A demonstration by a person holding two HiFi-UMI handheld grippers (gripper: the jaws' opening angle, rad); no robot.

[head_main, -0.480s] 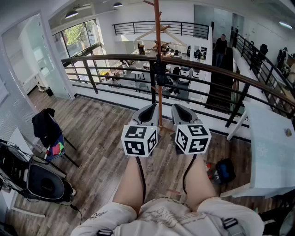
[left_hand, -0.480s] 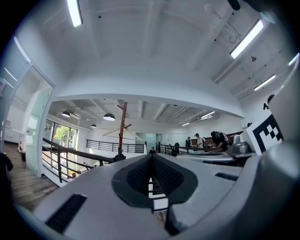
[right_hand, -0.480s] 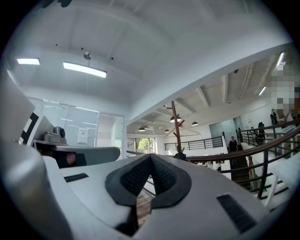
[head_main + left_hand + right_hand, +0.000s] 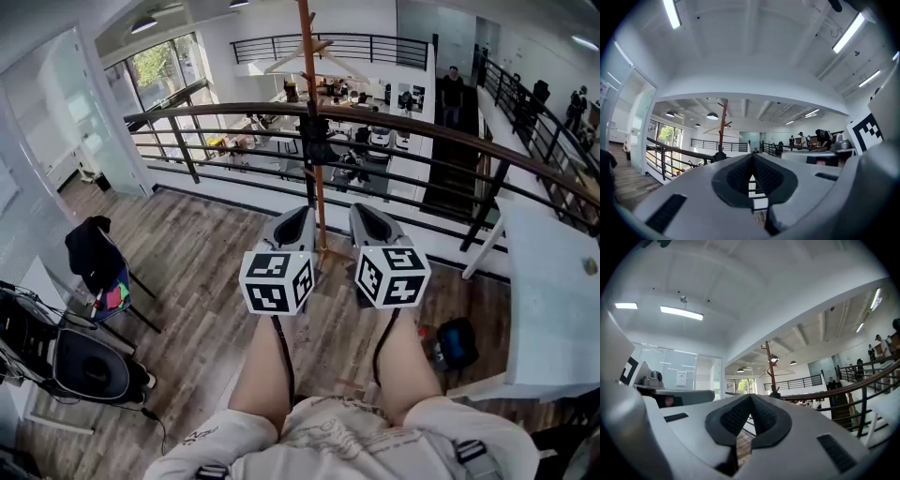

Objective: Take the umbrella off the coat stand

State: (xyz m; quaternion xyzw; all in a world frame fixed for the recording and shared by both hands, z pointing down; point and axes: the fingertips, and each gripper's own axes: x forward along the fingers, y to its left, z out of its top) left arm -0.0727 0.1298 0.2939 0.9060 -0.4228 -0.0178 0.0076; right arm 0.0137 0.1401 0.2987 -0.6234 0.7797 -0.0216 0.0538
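Observation:
A tall brown wooden coat stand (image 4: 311,84) rises just this side of the balcony railing. On its pole hangs a dark folded umbrella (image 4: 316,141), at about rail height. My left gripper (image 4: 298,217) and right gripper (image 4: 364,214) are side by side below it and short of the pole, both shut and holding nothing. The left gripper view has the coat stand (image 4: 723,123) and the umbrella (image 4: 720,154) left of the left gripper (image 4: 752,156). The right gripper view puts the stand (image 4: 769,365) and the umbrella (image 4: 776,392) right of the right gripper (image 4: 751,398).
A dark curved railing (image 4: 441,131) runs across behind the stand. A white table (image 4: 553,300) stands at the right, with a blue bag (image 4: 457,344) on the floor beside it. At the left are a chair with a black jacket (image 4: 94,255) and black equipment (image 4: 84,370). Wooden floor lies between.
The head view has shifted a little: the coat stand now sits slightly further left and nearer. Both grippers remain shut and level with each other.

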